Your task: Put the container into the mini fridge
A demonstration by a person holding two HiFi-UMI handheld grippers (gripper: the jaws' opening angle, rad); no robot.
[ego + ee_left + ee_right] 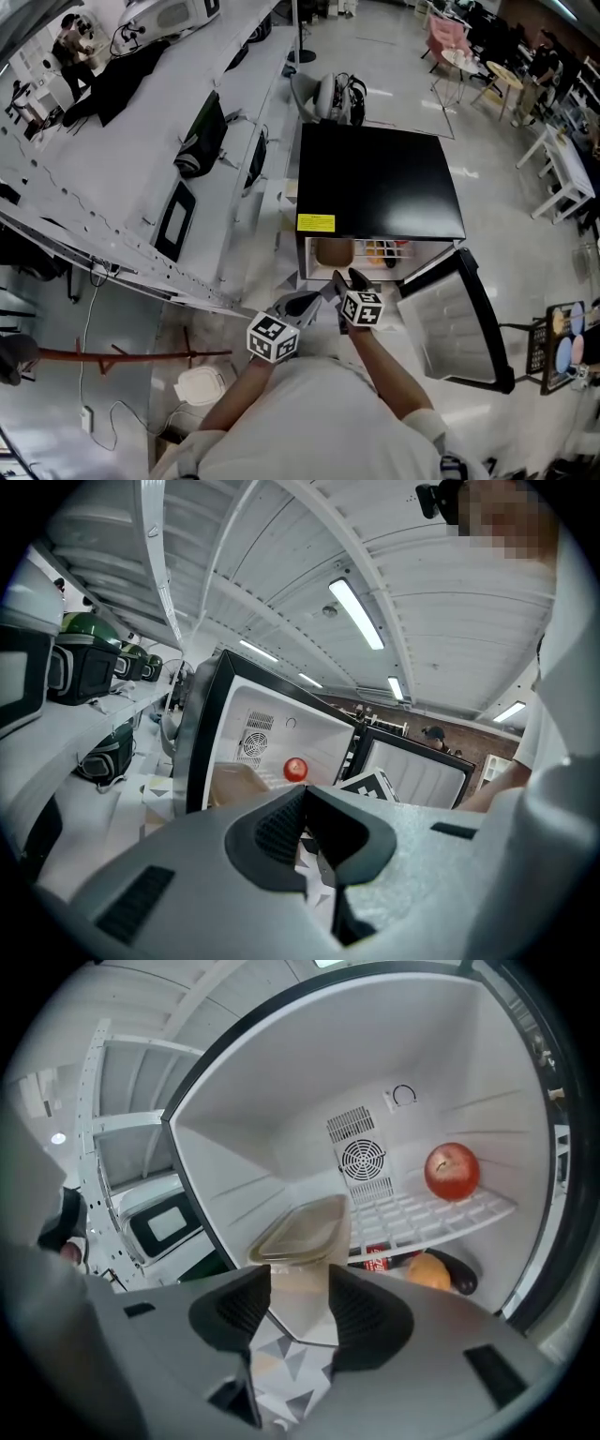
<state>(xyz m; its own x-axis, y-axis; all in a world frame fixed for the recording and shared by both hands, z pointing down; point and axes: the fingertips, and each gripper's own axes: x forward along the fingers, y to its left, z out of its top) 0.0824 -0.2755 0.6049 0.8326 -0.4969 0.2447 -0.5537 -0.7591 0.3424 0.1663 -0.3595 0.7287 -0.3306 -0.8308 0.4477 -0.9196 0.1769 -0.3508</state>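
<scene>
Basically done: container (302, 1232) sits inside the mini fridge (380, 178), right gripper (298, 1290) partly open and off it, left gripper (305, 803) clenched empty, and the door (455, 323) probably needs shutting.

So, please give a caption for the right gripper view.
Right gripper, jaws apart, facing the container inside the open mini fridge.

A white wire shelf (412, 1218) inside the black mini fridge (375, 178) bears a round red apple (451, 1171); under that shelf lie a red can (377, 1258), an orange fruit (429, 1272) and a dark aubergine (461, 1277)
</scene>
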